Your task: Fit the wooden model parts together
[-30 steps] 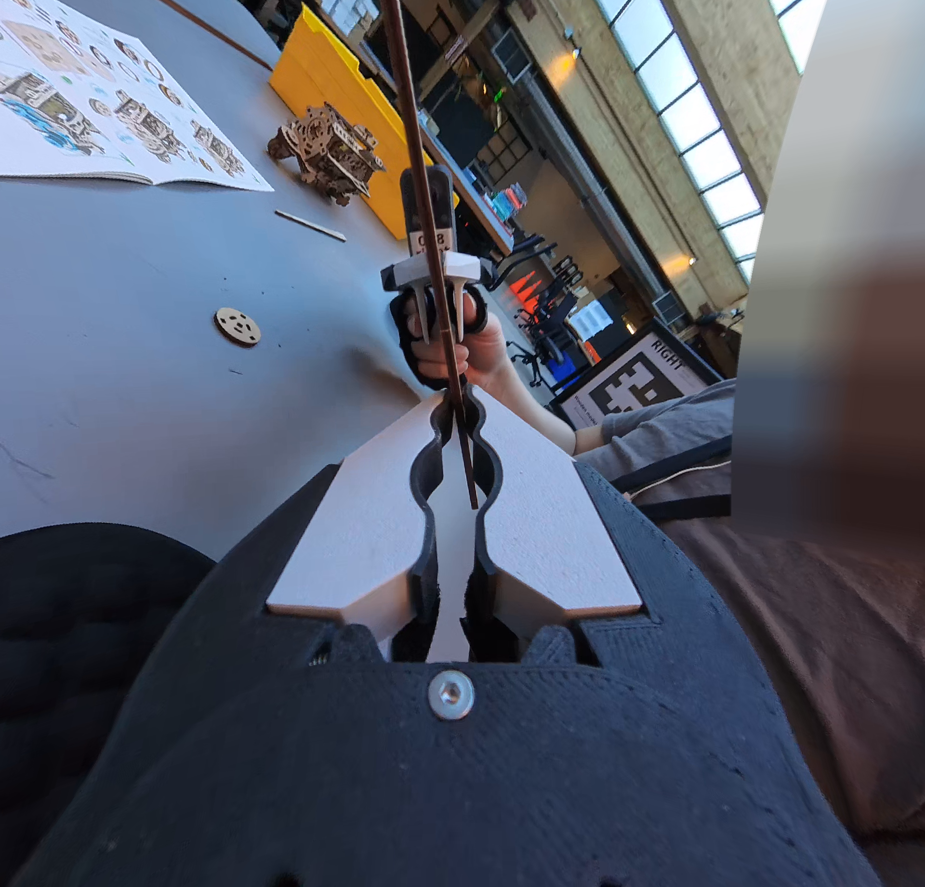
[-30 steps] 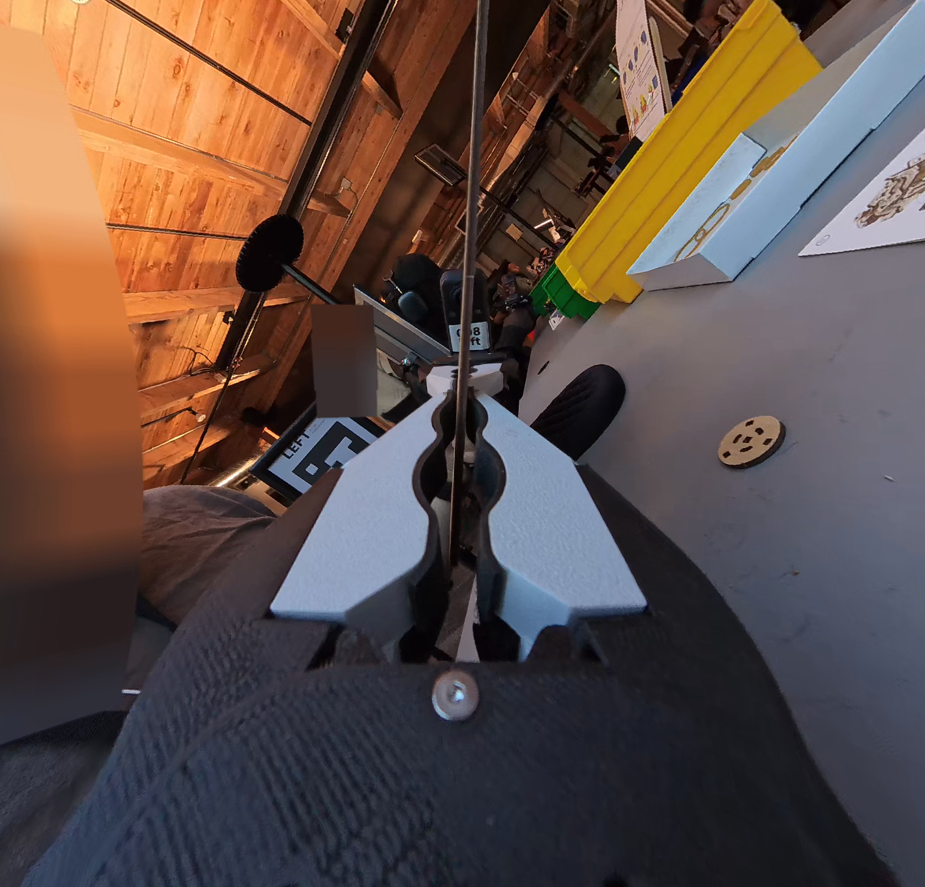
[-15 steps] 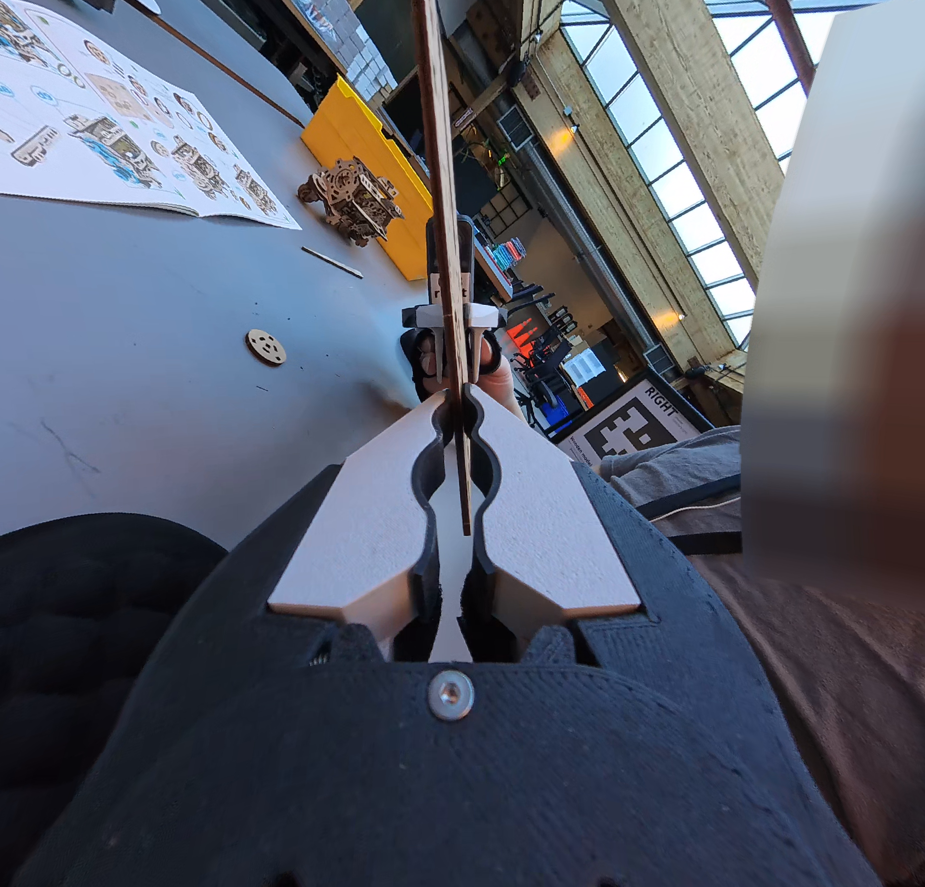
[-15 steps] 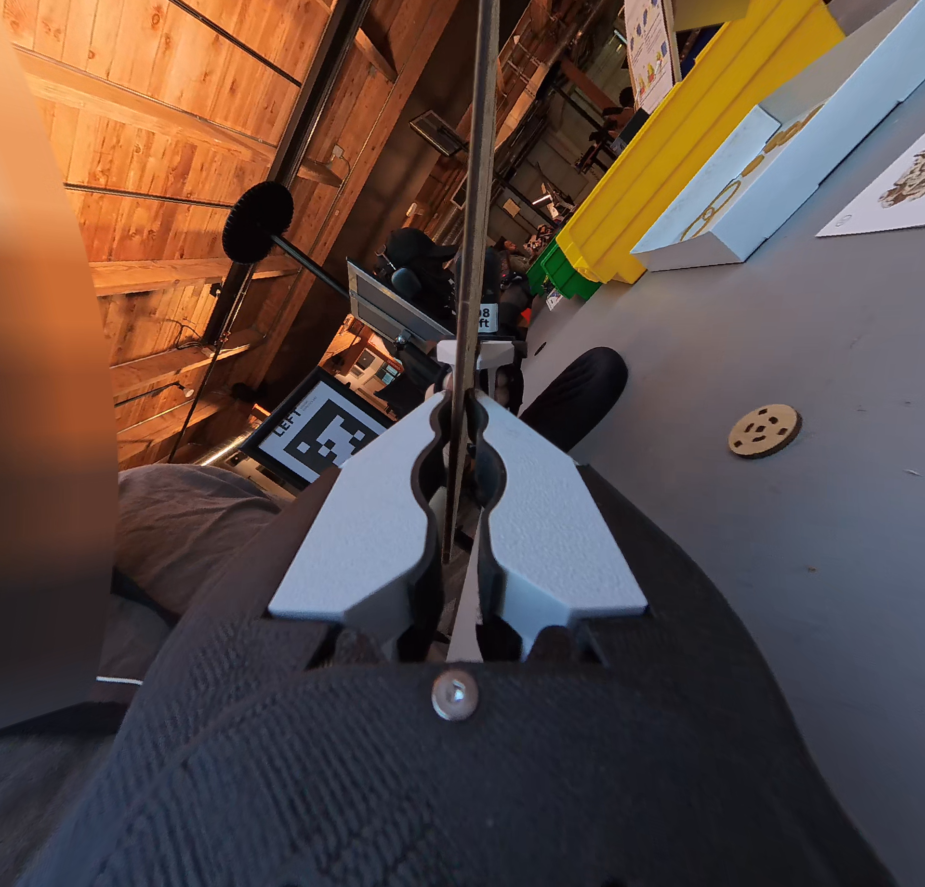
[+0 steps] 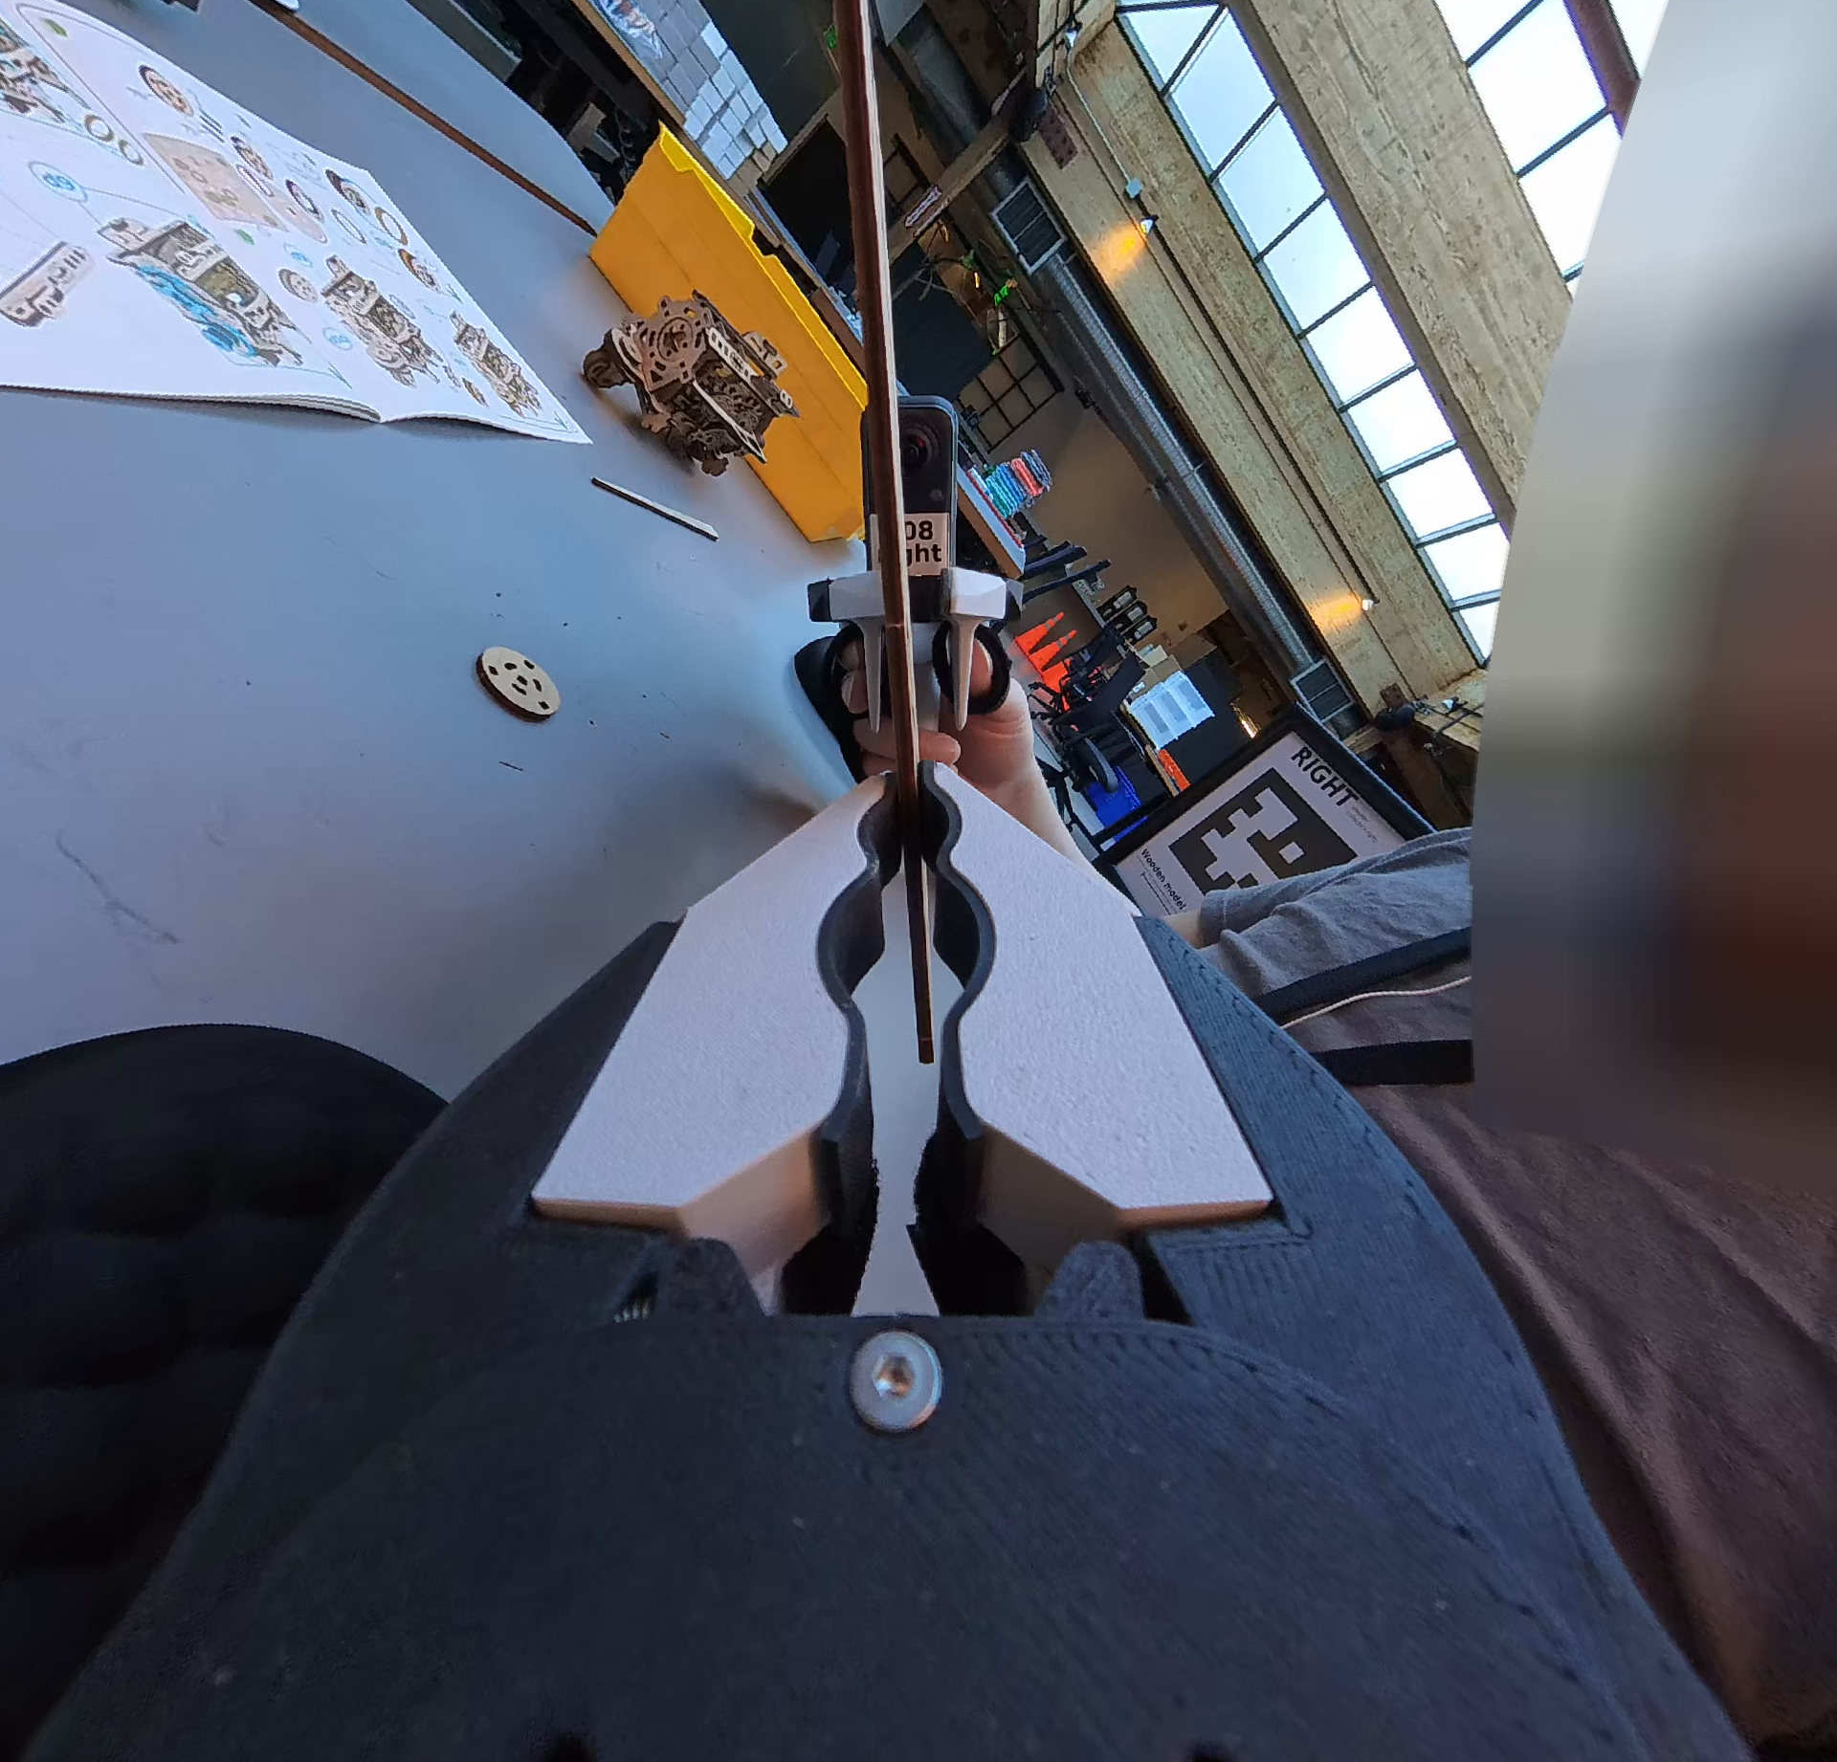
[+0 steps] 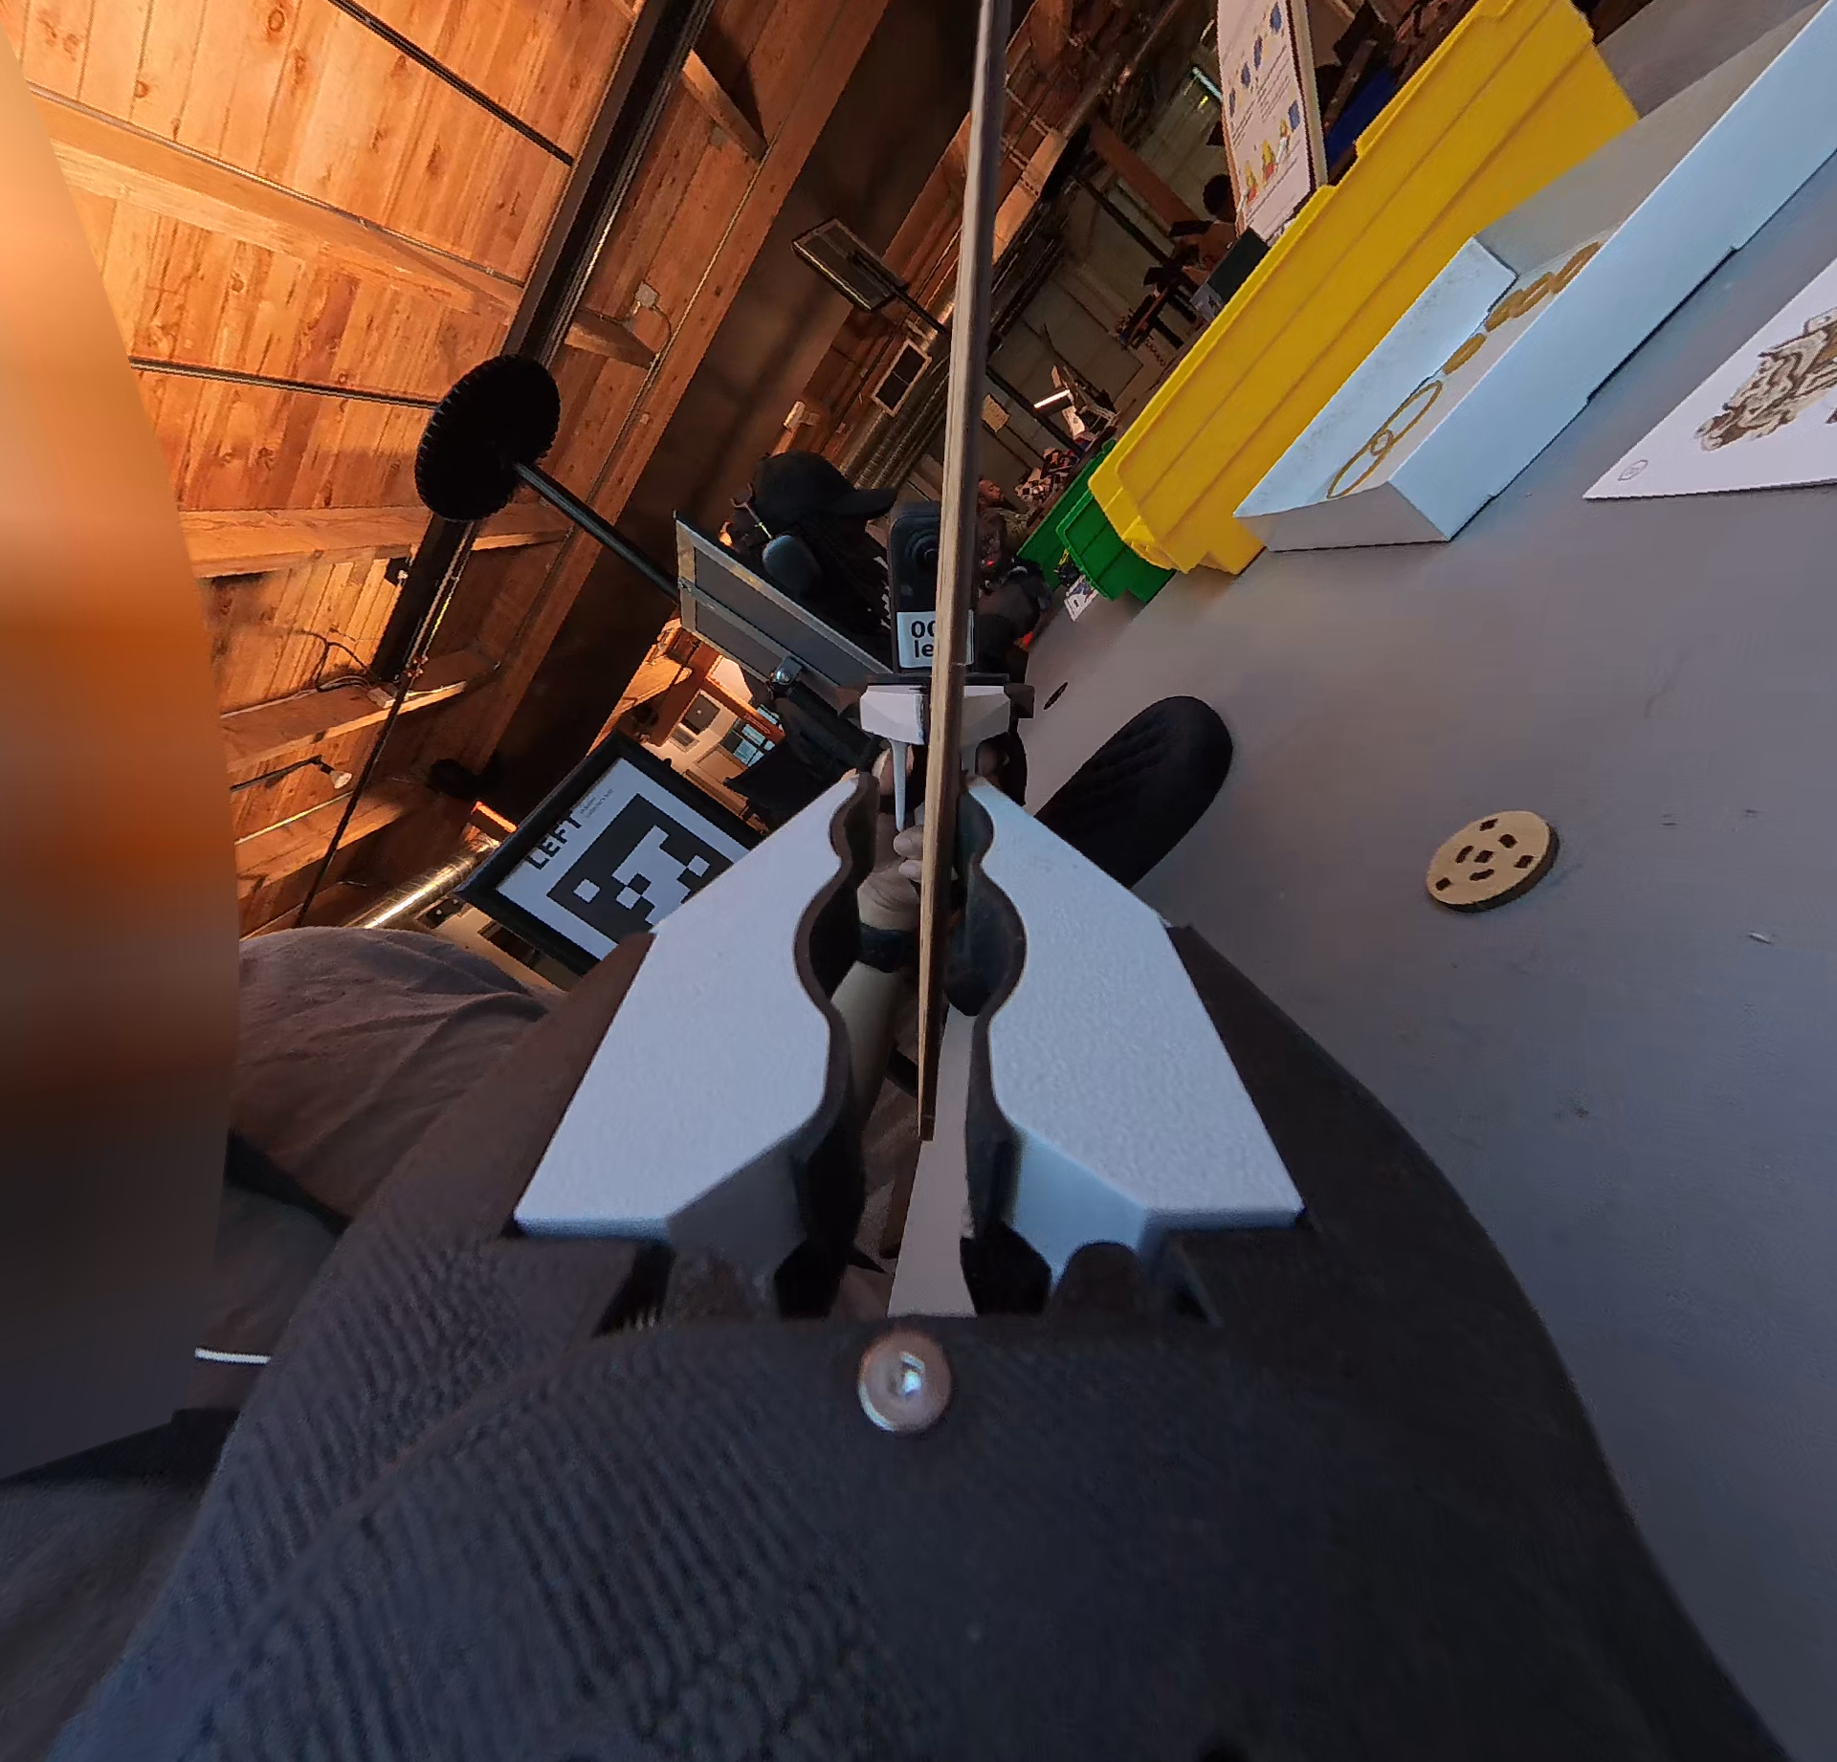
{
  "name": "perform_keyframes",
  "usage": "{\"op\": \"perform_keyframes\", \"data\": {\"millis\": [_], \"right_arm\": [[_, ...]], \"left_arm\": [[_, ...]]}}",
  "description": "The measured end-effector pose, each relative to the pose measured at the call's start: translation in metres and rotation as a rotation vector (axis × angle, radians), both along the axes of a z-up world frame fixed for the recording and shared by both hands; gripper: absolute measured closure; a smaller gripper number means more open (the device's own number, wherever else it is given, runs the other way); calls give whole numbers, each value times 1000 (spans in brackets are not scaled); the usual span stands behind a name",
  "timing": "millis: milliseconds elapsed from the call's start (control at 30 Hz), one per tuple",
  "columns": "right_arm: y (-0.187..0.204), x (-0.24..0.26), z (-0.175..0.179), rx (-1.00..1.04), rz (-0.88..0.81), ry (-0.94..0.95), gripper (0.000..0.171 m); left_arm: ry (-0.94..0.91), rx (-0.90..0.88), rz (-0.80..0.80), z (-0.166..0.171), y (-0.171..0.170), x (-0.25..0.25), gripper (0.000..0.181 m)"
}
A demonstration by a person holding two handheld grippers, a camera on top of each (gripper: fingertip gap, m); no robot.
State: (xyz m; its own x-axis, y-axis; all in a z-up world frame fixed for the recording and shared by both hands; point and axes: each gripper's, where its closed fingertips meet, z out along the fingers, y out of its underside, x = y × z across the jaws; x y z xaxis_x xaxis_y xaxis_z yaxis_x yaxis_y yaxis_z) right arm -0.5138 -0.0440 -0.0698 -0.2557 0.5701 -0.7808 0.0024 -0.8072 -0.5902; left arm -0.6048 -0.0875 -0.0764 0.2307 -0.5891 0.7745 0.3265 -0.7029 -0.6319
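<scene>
A thin wooden sheet (image 5: 875, 323) is seen edge-on, rising from between my fingers out of the top of the view. My left gripper (image 5: 910, 785) is shut on its lower edge. The sheet also shows in the right wrist view (image 6: 969, 323), standing between the fingers of my right gripper (image 6: 919, 795). Those jaws are a little apart, with a gap showing on the left side of the sheet. The right gripper (image 5: 917, 720) faces me beyond the sheet in the left wrist view, its fingers either side of the sheet.
On the grey table (image 5: 298, 820) lie a round wooden disc (image 5: 517, 684), a thin wood strip (image 5: 654, 507), a part-built wooden model (image 5: 696, 392) and an instruction booklet (image 5: 199, 253). A yellow bin (image 6: 1342, 263) and a white parts box (image 6: 1491, 373) stand behind. A person's body is close by. Some 11 cm of space lies between my two pairs of fingers.
Both grippers have tilted, with the sheet still between them. The right gripper's jaws have spread slightly off the sheet. The left stays clamped.
</scene>
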Motion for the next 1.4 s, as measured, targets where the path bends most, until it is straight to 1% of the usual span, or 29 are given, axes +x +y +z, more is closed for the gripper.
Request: {"op": "perform_keyframes", "data": {"millis": [167,233,267,400,567,600,733,833,967,1067,1167,1400], "right_arm": [[3,2,-4,-17,-4,-27,160],[3,2,-5,-34,1,-32,165],[2,3,-8,-44,6,-39,170],[1,4,-16,-130,47,-62,170],[6,4,-19,-245,50,-25,170],[7,4,-20,-261,48,-18,170],[12,5,-24,-279,19,-19,170],[16,7,-24,-272,-3,-22,170],[22,9,-22,-278,-24,-16,170],[25,10,-20,-283,-33,-3,170],[26,10,-19,-282,-36,5,170],[27,12,-9,-268,-41,51,170]], "left_arm": [[10,-5,-4,-1,0,2,181],[9,-5,-6,-1,0,3,181],[11,-5,-9,-2,-1,4,181],[25,-16,-8,-6,-1,5,180],[-33,-13,-5,0,1,6,176],[-45,-13,-7,1,1,7,174],[-89,-21,11,5,3,3,152],[-98,-12,41,6,4,-3,144],[-67,-15,80,3,2,-8,132],[-49,-17,97,1,0,-5,128],[-69,-19,105,2,-1,2,128],[-112,-25,49,0,-4,37,128]]}}
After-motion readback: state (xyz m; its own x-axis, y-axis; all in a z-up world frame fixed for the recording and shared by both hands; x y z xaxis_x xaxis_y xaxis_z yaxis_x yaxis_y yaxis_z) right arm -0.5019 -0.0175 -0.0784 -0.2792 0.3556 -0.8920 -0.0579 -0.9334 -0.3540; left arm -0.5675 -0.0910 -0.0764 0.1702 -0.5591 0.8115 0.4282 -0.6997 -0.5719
